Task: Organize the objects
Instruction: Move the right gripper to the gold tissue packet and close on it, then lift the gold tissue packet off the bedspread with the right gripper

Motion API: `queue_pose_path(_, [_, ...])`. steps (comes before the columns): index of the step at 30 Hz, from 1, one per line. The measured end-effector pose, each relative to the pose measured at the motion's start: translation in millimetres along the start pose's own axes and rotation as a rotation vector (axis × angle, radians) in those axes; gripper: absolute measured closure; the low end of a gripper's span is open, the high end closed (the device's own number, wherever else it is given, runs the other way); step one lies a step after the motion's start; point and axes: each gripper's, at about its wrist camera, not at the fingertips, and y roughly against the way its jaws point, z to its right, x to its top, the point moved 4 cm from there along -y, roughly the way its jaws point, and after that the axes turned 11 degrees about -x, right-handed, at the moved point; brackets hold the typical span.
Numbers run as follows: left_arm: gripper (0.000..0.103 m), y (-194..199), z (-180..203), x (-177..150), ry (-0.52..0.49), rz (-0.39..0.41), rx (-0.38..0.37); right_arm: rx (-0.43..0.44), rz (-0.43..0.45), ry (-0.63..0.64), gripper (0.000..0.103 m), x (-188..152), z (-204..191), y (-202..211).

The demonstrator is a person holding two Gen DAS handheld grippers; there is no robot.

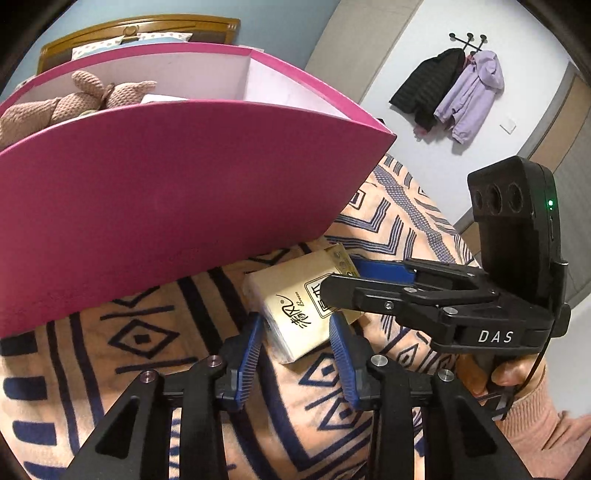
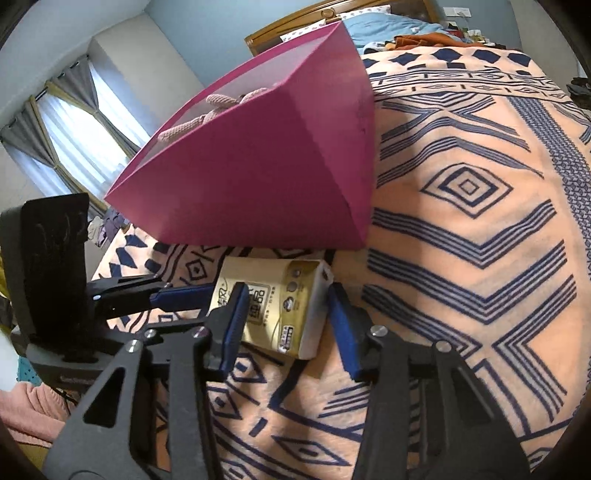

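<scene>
My left claw [image 1: 297, 332] straddles the near end of the tissue pack [image 1: 299, 306]; its blue pads [image 1: 251, 354] stand at the pack's two sides, but I cannot tell whether they press on it or stop just short. My right claw [image 2: 284, 325] comes at the same pack from the other end. Its left pad [image 2: 234, 328] lies over the printed top face, its right pad stands just clear of the white end, so this claw is spread and pinches nothing. In my left view the right claw [image 1: 345, 273] reaches in from the right, its black finger lying across the pack's label.

The pack lies flat on the patterned blanket [image 2: 461, 206], peach with dark blue lines, just in front of the pink box [image 1: 166, 206]. The box stands open on the bed, with a knitted toy [image 1: 74, 99] inside it. Behind it is a wooden headboard [image 1: 147, 27], and jackets [image 1: 450, 85] hang on the wall.
</scene>
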Motion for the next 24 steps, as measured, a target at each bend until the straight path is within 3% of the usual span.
queue_pose_path(15, [0.066,12.6,-11.4,-8.8,0.042,0.02,0.01,0.037,-0.024,0.013,0.056,-8.8,-14.6,-7.5])
queue_pose_path(24, [0.069,16.5,-6.8,-9.2,0.033,0.019,0.03,0.026,-0.007,0.004,0.062,-11.0,-16.2,-3.2])
